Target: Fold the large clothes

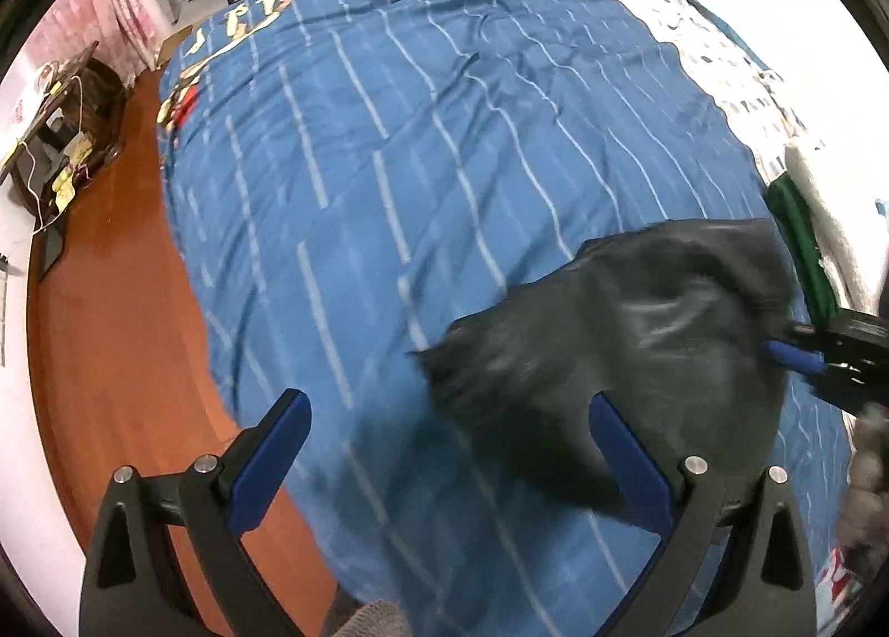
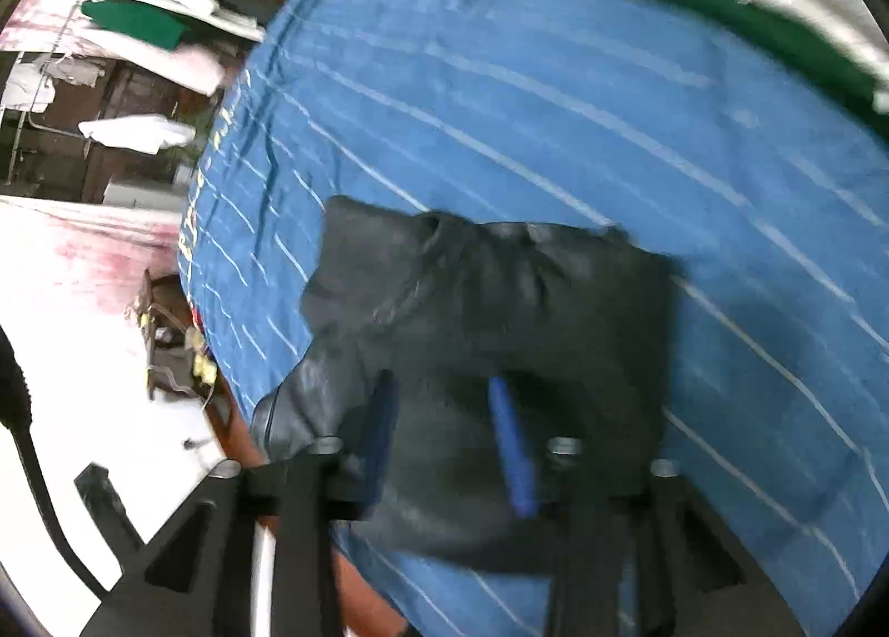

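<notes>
A dark grey-black garment (image 1: 628,348) lies bunched on a blue striped bedspread (image 1: 422,148); it also shows in the right wrist view (image 2: 489,304), where the picture is blurred by motion. My left gripper (image 1: 444,404) is open and empty, its right finger (image 1: 628,459) over the garment's near edge. My right gripper (image 2: 444,387) sits over the garment with its blue fingers (image 2: 514,448) partly closed around a fold of it; it appears at the right edge of the left wrist view (image 1: 794,354), touching the cloth.
The bed's left edge drops to an orange wooden floor (image 1: 111,359). A green garment (image 1: 800,242) and white cloth (image 1: 833,215) lie at the bed's right side. A cluttered dark stand (image 1: 61,131) stands by the left wall. Clothes hang on a rack (image 2: 139,20).
</notes>
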